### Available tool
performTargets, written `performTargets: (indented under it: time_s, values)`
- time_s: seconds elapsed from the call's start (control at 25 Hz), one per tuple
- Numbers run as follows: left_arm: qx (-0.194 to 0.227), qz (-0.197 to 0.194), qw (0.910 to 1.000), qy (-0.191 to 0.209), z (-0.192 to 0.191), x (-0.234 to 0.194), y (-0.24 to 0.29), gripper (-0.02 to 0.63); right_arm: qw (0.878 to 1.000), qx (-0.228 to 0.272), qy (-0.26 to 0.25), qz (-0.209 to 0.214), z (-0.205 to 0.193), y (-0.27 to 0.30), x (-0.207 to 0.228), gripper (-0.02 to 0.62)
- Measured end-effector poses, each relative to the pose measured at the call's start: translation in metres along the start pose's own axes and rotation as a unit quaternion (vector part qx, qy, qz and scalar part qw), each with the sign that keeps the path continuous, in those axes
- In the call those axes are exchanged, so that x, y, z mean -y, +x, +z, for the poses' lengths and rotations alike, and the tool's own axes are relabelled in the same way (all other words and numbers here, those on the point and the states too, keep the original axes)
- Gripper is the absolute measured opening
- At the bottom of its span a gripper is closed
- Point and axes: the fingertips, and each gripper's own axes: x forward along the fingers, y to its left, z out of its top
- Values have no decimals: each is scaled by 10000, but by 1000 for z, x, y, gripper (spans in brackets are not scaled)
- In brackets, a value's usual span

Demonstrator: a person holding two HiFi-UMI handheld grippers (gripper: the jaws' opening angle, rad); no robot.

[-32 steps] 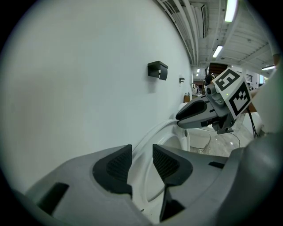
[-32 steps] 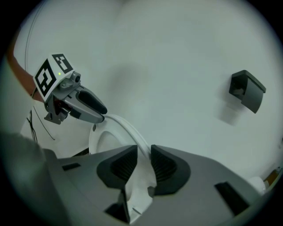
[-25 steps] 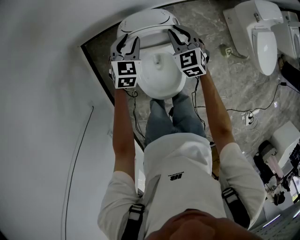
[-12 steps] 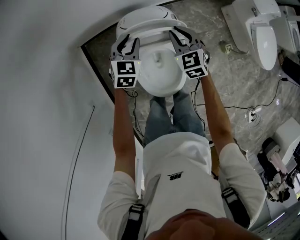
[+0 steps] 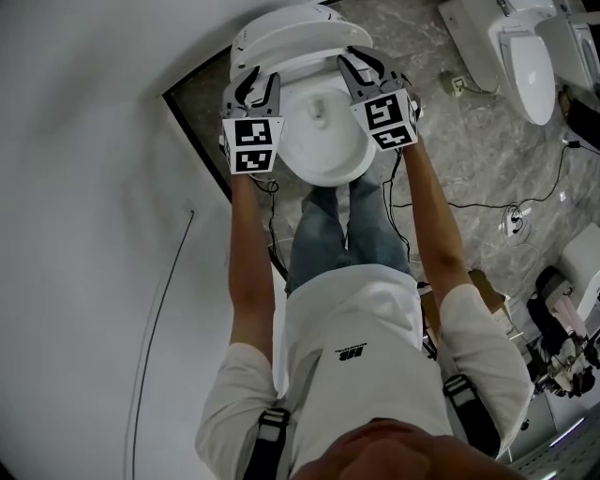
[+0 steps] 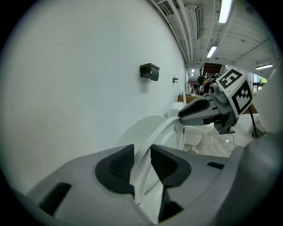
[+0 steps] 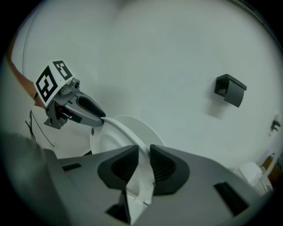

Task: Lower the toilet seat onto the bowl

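The floor [image 5: 450, 150] is grey, veined stone tile. A white toilet [image 5: 323, 155] stands on it, with the person's legs [image 5: 328, 234] planted just in front of the bowl. A second toilet [image 5: 520, 56] stands well apart at the upper right. Thin black cables [image 5: 560, 173] trail over the tiles near a small white plug [image 5: 514, 222].

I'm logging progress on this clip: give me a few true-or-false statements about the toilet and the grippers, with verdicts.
1. The left gripper and the right gripper each clamp the toilet seat, one on each side. True; the left jaws have just been closing onto it.
2. The seat lies flat, fully lowered. False: it is tilted up, off the bowl.
3. The lid stands raised behind the seat. True.
4. No other toilet is in view. False: another toilet shows at the head view's upper right.
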Motion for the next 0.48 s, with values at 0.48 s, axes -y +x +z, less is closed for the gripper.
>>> performTargets:
  time_s: [0.48]
  values:
    - [52,-31,10000,46,-13,24,-24,135,10000,45,85,19,-13,-27,-21,91]
